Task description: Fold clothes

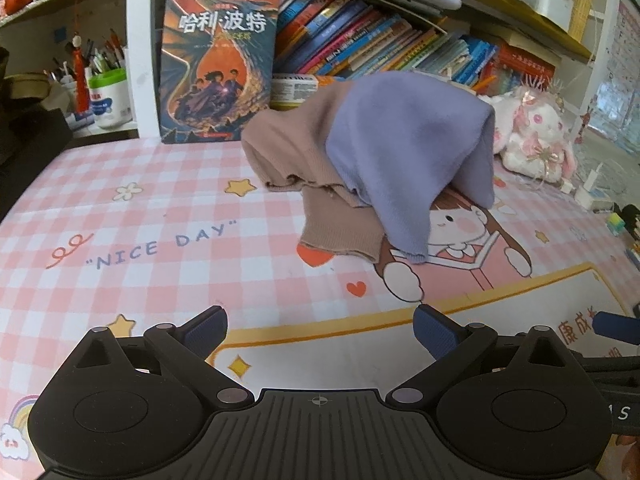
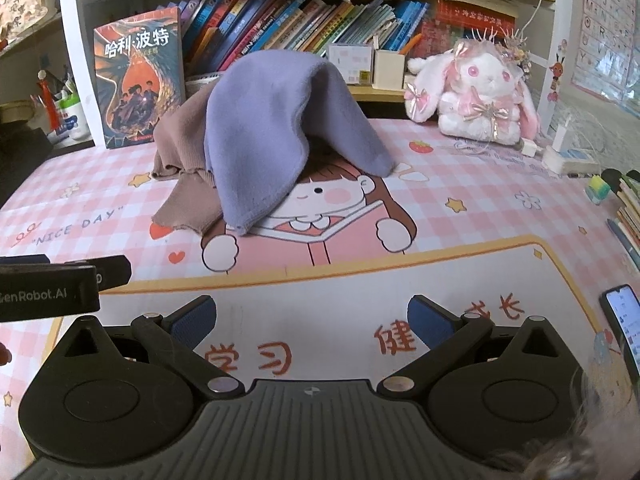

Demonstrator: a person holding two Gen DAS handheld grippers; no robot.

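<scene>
Since neither gripper has yet touched cloth: all risks below are judgements from the present layout.
Left gripper [image 1: 320, 332]: fingers spread apart, empty, hovering low over the tabletop [image 1: 120, 220], well short of the clothes.
Right gripper [image 2: 312, 320]: fingers likewise apart and empty, near the front edge of the printed mat.
Clothes: a purple garment [image 2: 276, 120] draped tent-like over a brown garment [image 2: 180, 140], heaped toward the back of the tabletop; what props the heap up is hidden, possibly an object beneath.
Risk, double grasp: the purple hem [image 1: 416, 258] overlaps the brown hem [image 1: 340, 240], so a pinch there may take both layers.
Risk, hidden support: pulling the purple garment may topple or drag whatever stands under it.
Risk, neighbours: the upright book [image 2: 140, 80] just behind the heap and the plush rabbit [image 2: 480, 96] beside it could be knocked by a wide sweep.
Risk, phone [image 2: 624, 320]: lying near the right gripper, it may be struck on a sideways move.
Risk, collision: the two grippers sit near each other and may clash when converging.
</scene>
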